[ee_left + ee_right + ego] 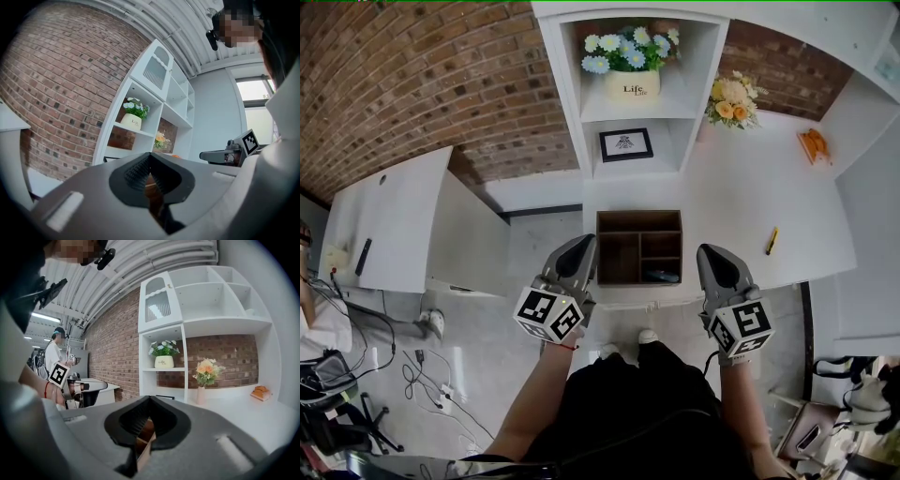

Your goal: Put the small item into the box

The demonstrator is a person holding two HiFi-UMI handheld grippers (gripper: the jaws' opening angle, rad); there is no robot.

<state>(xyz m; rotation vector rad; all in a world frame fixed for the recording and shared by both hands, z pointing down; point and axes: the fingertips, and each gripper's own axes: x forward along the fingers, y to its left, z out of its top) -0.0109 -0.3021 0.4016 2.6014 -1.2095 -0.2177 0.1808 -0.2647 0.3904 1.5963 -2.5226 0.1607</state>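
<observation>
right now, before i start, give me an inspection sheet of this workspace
surface: white table
job's things: wooden box near the front edge, dark item in its near right compartment; yellow item on the table right of the box
clutter: vase and orange thing at the back
grippers: left gripper and right gripper both shut, empty, before the box
cables: cables on the floor, left
surroundings: shelf with pot and frame; brick wall; side table
</observation>
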